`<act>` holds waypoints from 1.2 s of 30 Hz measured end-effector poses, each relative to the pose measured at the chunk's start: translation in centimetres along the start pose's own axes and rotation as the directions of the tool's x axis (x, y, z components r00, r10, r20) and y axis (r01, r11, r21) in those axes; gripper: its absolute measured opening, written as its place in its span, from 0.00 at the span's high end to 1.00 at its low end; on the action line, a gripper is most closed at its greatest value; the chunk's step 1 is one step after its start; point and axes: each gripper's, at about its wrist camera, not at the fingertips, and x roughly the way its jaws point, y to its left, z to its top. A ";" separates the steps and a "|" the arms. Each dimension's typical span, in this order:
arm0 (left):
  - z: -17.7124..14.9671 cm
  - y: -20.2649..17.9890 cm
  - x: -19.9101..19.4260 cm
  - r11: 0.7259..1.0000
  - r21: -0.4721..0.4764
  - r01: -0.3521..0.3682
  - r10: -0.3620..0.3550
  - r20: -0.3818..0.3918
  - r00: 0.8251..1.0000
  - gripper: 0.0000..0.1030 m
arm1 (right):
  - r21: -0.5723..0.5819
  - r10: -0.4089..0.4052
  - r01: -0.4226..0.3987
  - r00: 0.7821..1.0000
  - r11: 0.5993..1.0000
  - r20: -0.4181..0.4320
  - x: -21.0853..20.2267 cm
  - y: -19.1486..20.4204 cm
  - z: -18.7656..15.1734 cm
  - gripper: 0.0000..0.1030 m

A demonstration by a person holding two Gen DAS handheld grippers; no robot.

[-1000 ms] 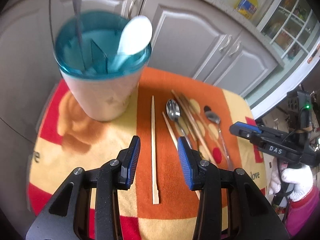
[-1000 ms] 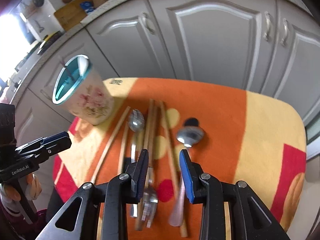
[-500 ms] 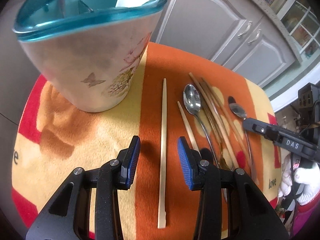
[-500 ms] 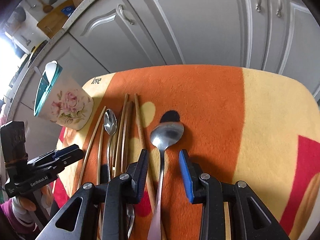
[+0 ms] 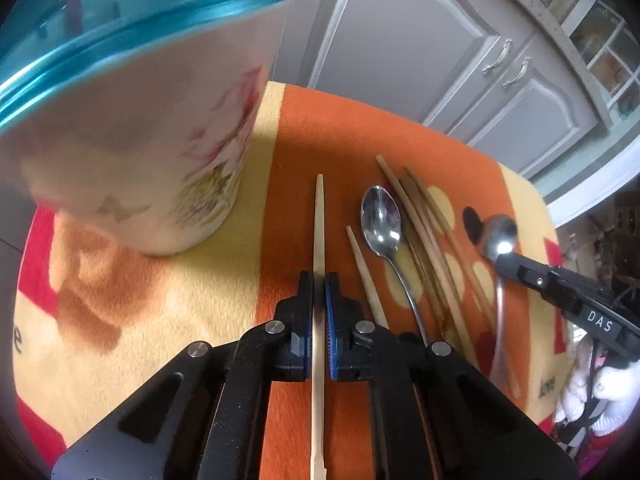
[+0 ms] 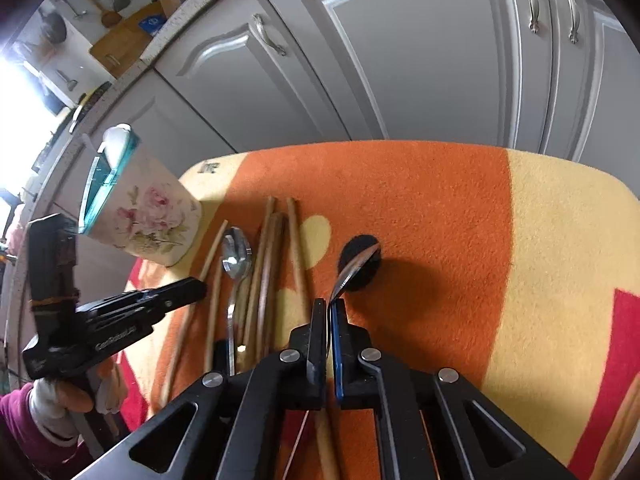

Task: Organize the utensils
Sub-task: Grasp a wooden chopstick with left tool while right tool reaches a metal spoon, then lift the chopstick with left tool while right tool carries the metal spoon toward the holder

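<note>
The left gripper (image 5: 319,280) is closing on a pale chopstick (image 5: 319,216) running lengthwise up frame centre; the holder (image 5: 132,152) stands upper left; the right gripper (image 6: 329,304) clamps a spoon (image 6: 352,268)

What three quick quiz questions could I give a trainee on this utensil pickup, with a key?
1. True or false: the left gripper is closing around a light chopstick.
2. What does the right gripper hold: A) a metal spoon, B) a dark chopstick, C) nothing?
3. Fill in: the white spoon stands inside the floral ___.

Key
1. True; its jaws are closing with the chopstick between them.
2. A; the spoon is pinched at its neck and tipped on edge.
3. Holder, with the teal rim, at the mat's corner.
</note>
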 end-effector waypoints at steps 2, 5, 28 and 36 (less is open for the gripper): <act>-0.6 0.0 -0.8 1.000 0.003 0.023 -0.023 -0.004 1.000 0.96 | 0.000 0.028 -0.028 0.999 1.000 0.018 -1.1 0.3 -0.2 0.99; -1.2 -0.1 -2.0 0.999 0.017 0.037 -0.038 0.004 0.999 0.96 | -0.012 0.047 -0.046 0.998 0.999 0.035 -2.2 0.6 -0.3 0.99; -2.2 1.0 -0.6 0.998 -0.039 0.043 -0.044 -0.044 0.998 0.96 | 0.314 0.189 -0.208 0.978 0.926 0.088 0.3 -5.9 -0.6 0.67; -1.0 0.8 -0.3 0.998 -0.044 0.053 -0.055 -0.046 0.997 0.75 | 0.381 0.276 -0.307 0.952 0.872 0.136 1.9 -7.5 0.3 0.87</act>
